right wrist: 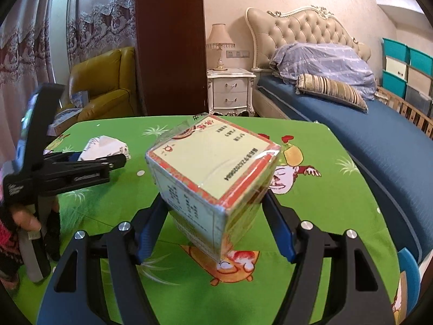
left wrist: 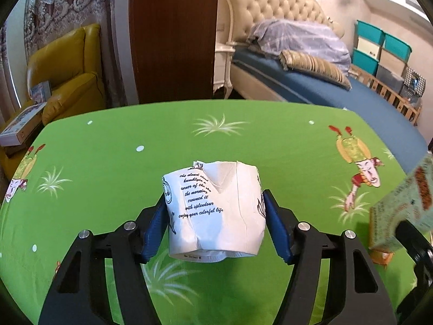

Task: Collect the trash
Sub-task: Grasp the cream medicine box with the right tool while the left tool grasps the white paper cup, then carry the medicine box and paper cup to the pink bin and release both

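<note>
Left wrist view shows the crumpled white paper cup printed with dark script (left wrist: 215, 211) pinched between the blue pads of the left claw (left wrist: 215, 216), so that claw is closed on it, with the cup over the green cartoon-print cloth of the table (left wrist: 113, 140). In the right wrist view the cellophane-wrapped pale green carton with red borders (right wrist: 211, 178) sits tilted, one corner down, between the blue pads of the right claw (right wrist: 216, 211), which grips it low on its sides.

Both pieces look ready to be carried off. The cup is soft, so I would keep the squeeze light and steady to avoid folding it further. The carton's film is slick and its hold is skewed, so it should be moved slowly and kept level to stop it twisting out.

No bin or bag shows in either view, so the destination cannot be told. Whether the cup or carton touches the cloth is unclear. The carton's far faces are hidden, and its print is too small to read.
</note>
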The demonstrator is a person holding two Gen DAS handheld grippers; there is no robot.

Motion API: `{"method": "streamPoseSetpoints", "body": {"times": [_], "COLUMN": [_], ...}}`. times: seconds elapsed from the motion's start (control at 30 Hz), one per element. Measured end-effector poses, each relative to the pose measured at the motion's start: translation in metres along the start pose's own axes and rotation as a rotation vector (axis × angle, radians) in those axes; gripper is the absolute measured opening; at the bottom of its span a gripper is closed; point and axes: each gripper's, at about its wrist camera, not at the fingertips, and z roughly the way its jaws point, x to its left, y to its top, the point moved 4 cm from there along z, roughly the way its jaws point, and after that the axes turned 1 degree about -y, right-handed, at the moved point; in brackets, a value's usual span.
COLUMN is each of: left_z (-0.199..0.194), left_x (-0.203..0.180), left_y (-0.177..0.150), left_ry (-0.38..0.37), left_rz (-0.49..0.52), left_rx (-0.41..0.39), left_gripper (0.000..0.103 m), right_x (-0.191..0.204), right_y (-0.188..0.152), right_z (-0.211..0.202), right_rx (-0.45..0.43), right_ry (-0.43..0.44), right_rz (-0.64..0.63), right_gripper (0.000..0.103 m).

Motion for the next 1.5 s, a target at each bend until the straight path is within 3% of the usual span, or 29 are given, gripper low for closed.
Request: {"method": "streamPoseSetpoints", "body": {"times": [0.47, 0.67, 1.0, 1.5], "left_z": [-0.063, -0.092, -0.149, -0.234], "left_x": [0.005, 0.015, 0.048, 0.095], "left_y": [-0.036, -0.047, -0.081, -0.136], "left_ry": [-0.026, -0.019, -0.003, 0.054], "left_rz": [-0.01, 0.016, 0.056, 0.064], "left_rx": [-0.077, -0.12, -0.157, -0.225], "left_gripper": [0.062, 0.062, 0.063, 0.063], "right_x": [-0.011, 0.001, 0.057, 0.175], "right_y": [0.004, -0.002, -0.028, -0.053], "right_z": [0.004, -0.014, -0.058, -0.123], "right_rx": [0.007, 0.001, -0.006, -0.064], "right_ry": [0.008, -0.014, 0.059, 0.196], "right_rz": [0.032, 0.013, -0.045, -0.264], "right_gripper": [0.069, 0.069, 0.069, 0.069]}}
